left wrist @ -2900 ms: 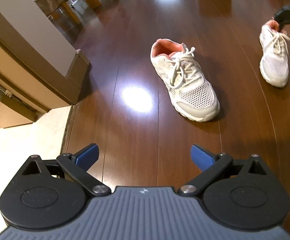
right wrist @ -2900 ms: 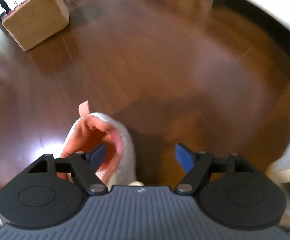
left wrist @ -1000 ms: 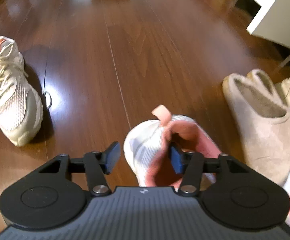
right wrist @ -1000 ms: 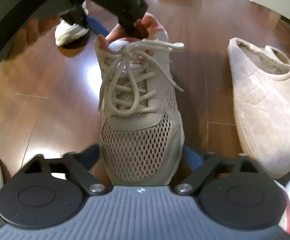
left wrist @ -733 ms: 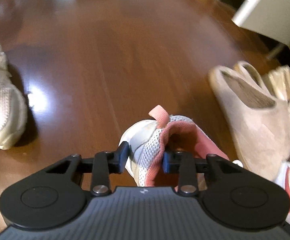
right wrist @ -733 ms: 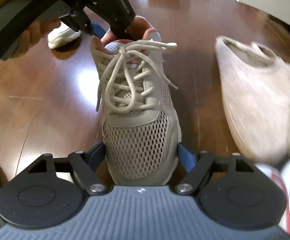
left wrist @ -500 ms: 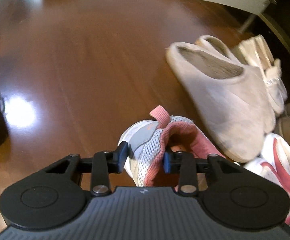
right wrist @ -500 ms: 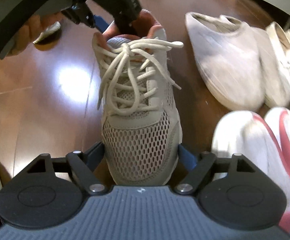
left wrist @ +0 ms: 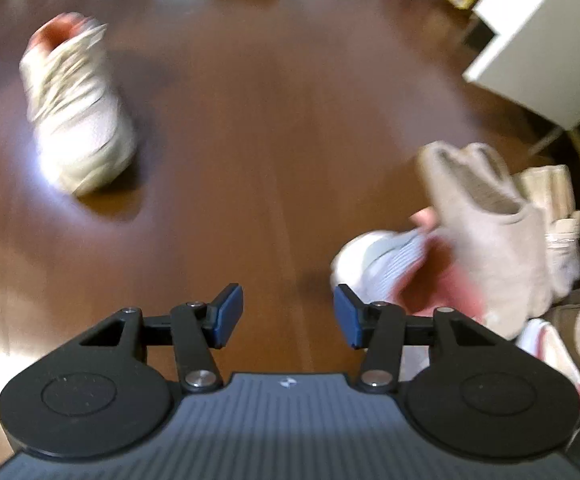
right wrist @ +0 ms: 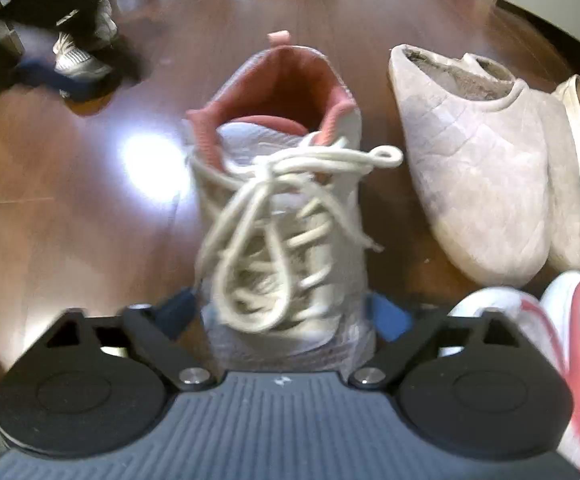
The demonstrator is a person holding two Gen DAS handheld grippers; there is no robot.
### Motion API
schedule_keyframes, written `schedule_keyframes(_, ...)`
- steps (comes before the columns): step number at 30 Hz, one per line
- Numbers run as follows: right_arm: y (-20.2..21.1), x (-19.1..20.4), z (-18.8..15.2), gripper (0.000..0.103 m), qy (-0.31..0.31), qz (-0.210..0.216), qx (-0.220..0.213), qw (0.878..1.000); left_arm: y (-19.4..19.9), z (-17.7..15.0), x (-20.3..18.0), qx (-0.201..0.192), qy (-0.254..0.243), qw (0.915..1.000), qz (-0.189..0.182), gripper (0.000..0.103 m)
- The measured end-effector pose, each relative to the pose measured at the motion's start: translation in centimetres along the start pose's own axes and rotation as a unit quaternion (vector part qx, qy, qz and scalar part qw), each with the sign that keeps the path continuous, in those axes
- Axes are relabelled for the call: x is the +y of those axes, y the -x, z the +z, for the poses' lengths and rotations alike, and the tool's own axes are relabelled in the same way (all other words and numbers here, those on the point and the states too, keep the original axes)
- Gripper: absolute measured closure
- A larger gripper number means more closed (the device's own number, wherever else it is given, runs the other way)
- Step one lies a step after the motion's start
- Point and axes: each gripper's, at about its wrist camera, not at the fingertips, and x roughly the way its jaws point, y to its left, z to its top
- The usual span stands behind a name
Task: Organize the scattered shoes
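the white mesh sneaker (right wrist: 281,216), pink-lined with loose cream laces, stands on the wood floor (right wrist: 69,220) beside a beige slipper (right wrist: 478,184). the right gripper (right wrist: 285,312) seemingly clasps its toe; the left gripper (left wrist: 287,316), opening, holds nothing.

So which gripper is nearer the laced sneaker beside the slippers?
Right. The right gripper straddles the laced sneaker at its toe; the left gripper, jaws opening and empty, is off to the side of its heel.

White mesh sneaker (right wrist: 281,216), pink lining, laced, upright beside grey slippers (right wrist: 474,184); its mate (left wrist: 75,120) lies well apart.
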Motion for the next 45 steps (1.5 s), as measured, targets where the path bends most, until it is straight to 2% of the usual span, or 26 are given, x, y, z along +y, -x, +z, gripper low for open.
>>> schedule_keyframes(2,0.2,0.0,-0.2,0.027,0.015,-0.003,-0.004,1.0,0.6,-1.4,1.5,0.005,0.019,0.9996,0.02,0.048)
schedule_keyframes(6,0.3,-0.5,-0.4,0.028,0.008,-0.007,-0.005,1.0,0.6,-2.9,2.6,0.018,0.042,0.9987,0.02,0.048)
schedule_keyframes(9,0.4,-1.0,-0.6,0.028,-0.006,-0.017,0.001,1.0,0.2,-3.6,3.0,0.033,0.039,0.9985,0.02,0.048)
schedule_keyframes(18,0.6,-1.5,-0.6,0.028,0.026,-0.016,0.013,0.999,0.2,-4.1,3.1,0.034,0.032,0.9988,0.019,0.048)
schedule_keyframes(21,0.5,-1.6,-0.4,0.022,0.018,-0.017,0.025,0.999,-0.1,-4.1,3.9,0.038,0.045,0.9981,0.02,0.048)
schedule_keyframes(22,0.5,-1.7,0.0,0.018,0.012,-0.014,0.036,0.999,-0.1,-4.1,4.1,0.037,0.048,0.9979,0.022,0.048)
schedule_keyframes(24,0.8,-2.0,0.8,0.016,-0.001,0.0,0.055,0.999,-0.1,-4.1,4.4,0.033,0.05,0.9978,0.029,0.046)
schedule_keyframes(27,3.2,-2.8,3.1,0.012,-0.015,0.027,0.052,0.998,0.3,-4.3,5.2,0.028,0.062,0.9969,0.04,0.044)
schedule_keyframes(30,7.1,-3.6,6.2,0.009,-0.012,0.037,0.007,0.999,0.5,-4.3,6.2,0.021,0.078,0.9954,0.052,0.044)
schedule_keyframes(32,10.0,-4.6,8.1,0.004,-0.012,0.045,-0.026,0.999,1.0,-4.1,7.0,0.012,0.091,0.9938,0.062,0.044)
schedule_keyframes(35,14.0,-6.6,9.9,0.004,-0.007,0.073,-0.038,0.997,1.6,-3.6,8.4,0.0,0.111,0.991,0.076,0.041)
schedule_keyframes(39,18.0,-9.9,10.1,0.001,-0.022,0.059,-0.033,0.997,1.8,-0.9,11.5,-0.006,0.136,0.9858,0.098,0.041)
schedule_keyframes(42,18.3,-11.7,10.0,0.001,-0.08,0.057,-0.032,0.995,2.0,4.7,14.0,-0.026,0.153,0.9806,0.12,0.039)
schedule_keyframes(44,17.2,-12.2,10.5,0.001,-0.108,0.086,-0.011,0.99,2.1,7.8,15.0,-0.039,0.167,0.9764,0.131,0.025)
schedule_keyframes(45,16.6,-12.3,10.7,0.001,-0.112,0.1,-0.001,0.989,2.1,9.6,15.6,-0.047,0.177,0.9732,0.139,0.024)
